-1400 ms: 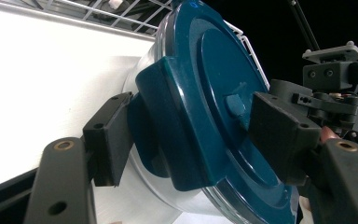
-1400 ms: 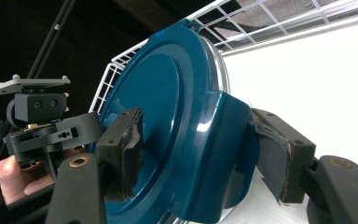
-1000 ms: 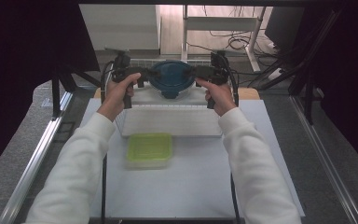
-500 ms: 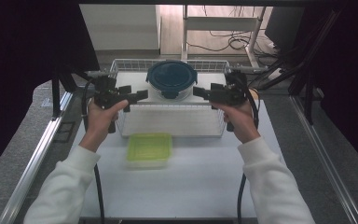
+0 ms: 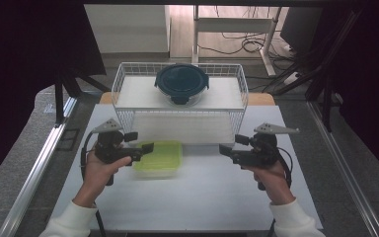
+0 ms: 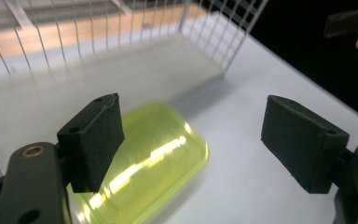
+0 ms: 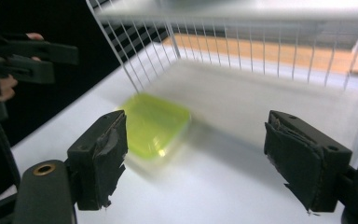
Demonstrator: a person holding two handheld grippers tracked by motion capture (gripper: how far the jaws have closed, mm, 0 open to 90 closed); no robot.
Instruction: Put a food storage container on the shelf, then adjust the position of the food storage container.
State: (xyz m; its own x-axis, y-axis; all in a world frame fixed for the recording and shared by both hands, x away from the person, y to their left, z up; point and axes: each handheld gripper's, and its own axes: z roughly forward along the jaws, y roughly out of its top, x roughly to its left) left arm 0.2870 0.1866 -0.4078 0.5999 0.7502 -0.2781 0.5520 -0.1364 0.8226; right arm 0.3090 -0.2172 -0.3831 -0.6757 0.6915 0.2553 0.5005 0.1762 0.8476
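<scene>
On the near surface just in front of the wire rack (image 5: 128, 118), the green lid (image 5: 160, 157) lies flat; both grippers' jaws apart, left gripper (image 5: 149, 146) closest, so approach low & square, w/ right gripper (image 5: 224, 149) steadying.

White sleeves cover both forearms; each hand grips a black left gripper (image 5: 148, 146) or right gripper (image 5: 225, 149) with a grey three-cornered plate, trailing cable and blocky fingers (image 6: 93, 140)

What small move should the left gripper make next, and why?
Probably ease the left gripper down around the green container and close. Its jaws are open just above the container's left edge, while the right gripper, also open, is farther away.
</scene>
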